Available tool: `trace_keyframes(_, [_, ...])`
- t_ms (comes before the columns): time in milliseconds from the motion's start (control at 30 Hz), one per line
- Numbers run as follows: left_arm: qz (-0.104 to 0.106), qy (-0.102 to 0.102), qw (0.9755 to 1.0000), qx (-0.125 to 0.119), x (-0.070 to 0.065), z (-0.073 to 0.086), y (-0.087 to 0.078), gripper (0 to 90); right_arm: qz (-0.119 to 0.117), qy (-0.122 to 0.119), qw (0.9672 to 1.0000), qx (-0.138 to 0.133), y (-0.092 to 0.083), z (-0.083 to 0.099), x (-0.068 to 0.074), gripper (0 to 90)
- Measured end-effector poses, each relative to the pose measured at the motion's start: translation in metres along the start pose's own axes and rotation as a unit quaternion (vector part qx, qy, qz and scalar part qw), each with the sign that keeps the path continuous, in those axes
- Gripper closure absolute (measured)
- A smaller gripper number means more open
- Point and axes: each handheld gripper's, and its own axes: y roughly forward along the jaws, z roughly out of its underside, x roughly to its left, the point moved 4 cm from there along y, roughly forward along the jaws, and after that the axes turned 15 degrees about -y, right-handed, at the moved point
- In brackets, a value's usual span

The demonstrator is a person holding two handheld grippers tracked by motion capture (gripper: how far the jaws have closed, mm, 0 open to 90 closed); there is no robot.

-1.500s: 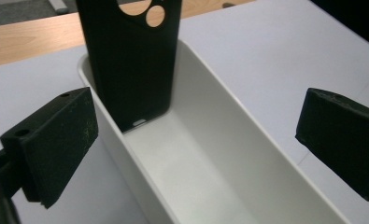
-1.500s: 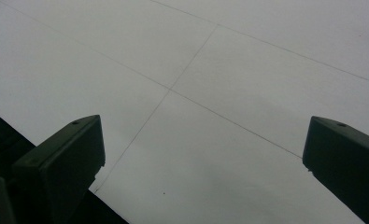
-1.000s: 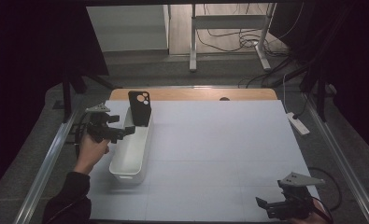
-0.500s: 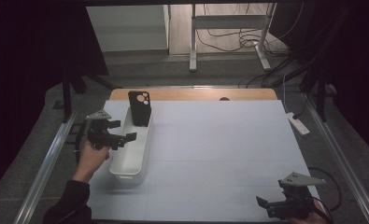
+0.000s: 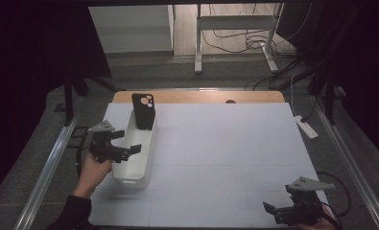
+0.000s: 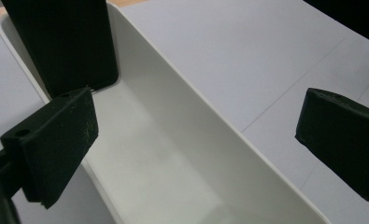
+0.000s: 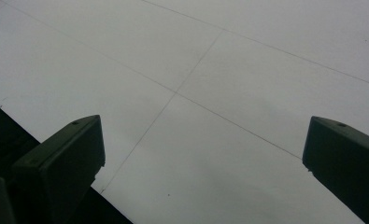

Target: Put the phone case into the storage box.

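While my left gripper (image 5: 125,142) hangs at the near-left side of the bin (image 5: 135,163), its jaws stand wide apart and grip nothing. Along that gripper (image 6: 196,135) I see one jaw over the bin's left wall and the other out over the mat (image 6: 247,51) past the right wall, so the long white bin (image 6: 173,154) lies between them, untouched as far as I can tell. At the far end of the bin a black phone case (image 6: 63,42) stands upright on its edge, leaning against the end wall, just beyond my left jaw. From above, the case (image 5: 143,111) shows its camera cut-out near the top, and the bin runs lengthwise away from me on the left part of the pale mat (image 5: 225,153), with a strip of wooden table (image 5: 196,97) showing behind it. My left hand (image 5: 95,168) holds the gripper from the near side, forearm coming in from the bottom left. My right gripper (image 5: 292,211) sits well apart from all that, at the near-right corner of the mat. Its jaws too are spread wide with nothing between them, and below that gripper (image 7: 203,158) lies bare mat (image 7: 229,70) crossed by thin lines, with the mat's dark edge at the lower left.
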Motion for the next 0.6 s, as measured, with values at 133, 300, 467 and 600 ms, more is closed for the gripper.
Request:
trace_keyframes(133, [-0.002, 0.004, 1.0000, 0.006, -0.006, 0.006, 0.000, 0.0, 0.000, -0.001, 1.0000, -0.001, 0.000, 0.000, 0.000, 0.0])
trace_keyframes(300, [-0.006, 0.006, 0.9999, 0.006, -0.012, 0.011, -0.003, 0.0, -0.001, 0.000, 1.0000, -0.002, 0.000, 0.000, 0.000, 0.0])
trace_keyframes(467, [-0.005, 0.005, 1.0000, 0.003, -0.017, 0.017, -0.010, 0.0, -0.002, 0.000, 1.0000, -0.002, 0.000, 0.000, 0.000, 0.0])
trace_keyframes(600, [-0.006, 0.006, 1.0000, 0.002, -0.020, 0.021, -0.013, 0.0, -0.003, -0.001, 1.0000, -0.002, 0.000, 0.000, 0.000, 0.0])
